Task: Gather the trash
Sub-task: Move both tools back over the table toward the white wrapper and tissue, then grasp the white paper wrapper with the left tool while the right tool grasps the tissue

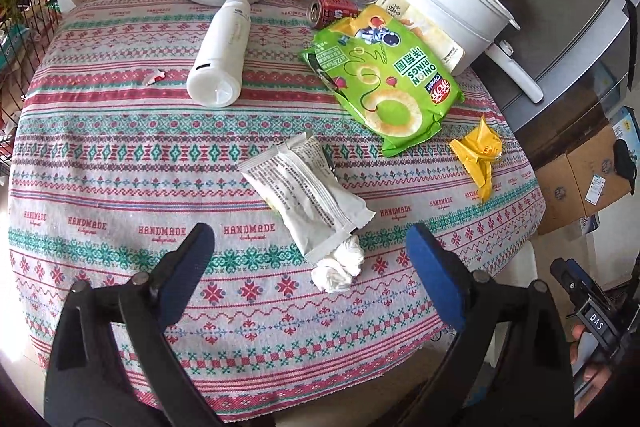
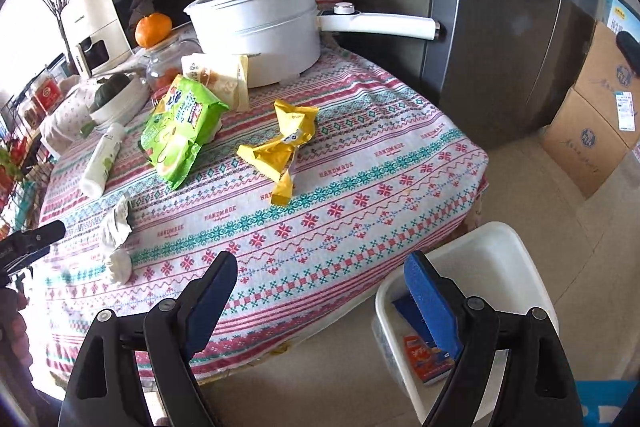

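Left gripper (image 1: pixel 310 259) hung with jaws spread over the crumpled tissue (image 1: pixel 338 265) and white wrapper (image 1: pixel 308 189). Right gripper (image 2: pixel 320 287) gaped empty past the table edge (image 2: pixel 320 323), above the white bin (image 2: pixel 492 259).

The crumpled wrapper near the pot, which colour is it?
Yellow wrapper; the right wrist view shows it best.

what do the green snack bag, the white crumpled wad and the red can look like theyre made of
Green snack bag: glossy printed plastic film, judging by its sheen and creases. White wad: soft matte tissue paper, apparently, crumpled into folds. Red can: likely metal, with a shiny rim.
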